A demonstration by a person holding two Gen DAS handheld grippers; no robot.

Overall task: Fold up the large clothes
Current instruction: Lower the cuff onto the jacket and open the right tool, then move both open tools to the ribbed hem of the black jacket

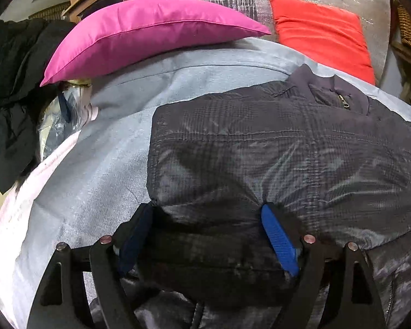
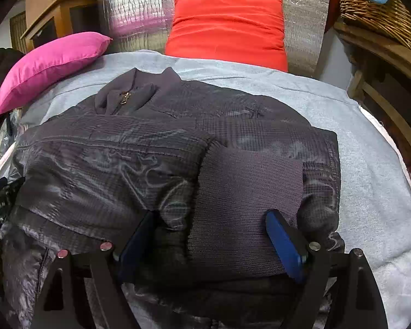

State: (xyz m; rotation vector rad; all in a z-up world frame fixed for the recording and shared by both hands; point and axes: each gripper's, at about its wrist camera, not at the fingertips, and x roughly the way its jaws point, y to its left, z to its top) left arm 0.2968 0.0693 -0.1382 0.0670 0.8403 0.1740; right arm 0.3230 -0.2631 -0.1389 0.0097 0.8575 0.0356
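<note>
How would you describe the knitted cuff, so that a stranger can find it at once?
Start at the light blue blanket and the dark jacket spread on it. On the jacket's front lies a folded sleeve ending in the knitted cuff. Its matte ribbed knit differs from the shiny fabric around it.

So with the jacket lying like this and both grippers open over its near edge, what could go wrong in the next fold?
1. The knit cuff of the sleeve folded across the jacket lies loose; lifting the edge could let it slide out.
2. The shiny, creased fabric may slip from the right gripper or left gripper, since both stand open.
3. The fingers could also catch the grey blanket underneath.
</note>
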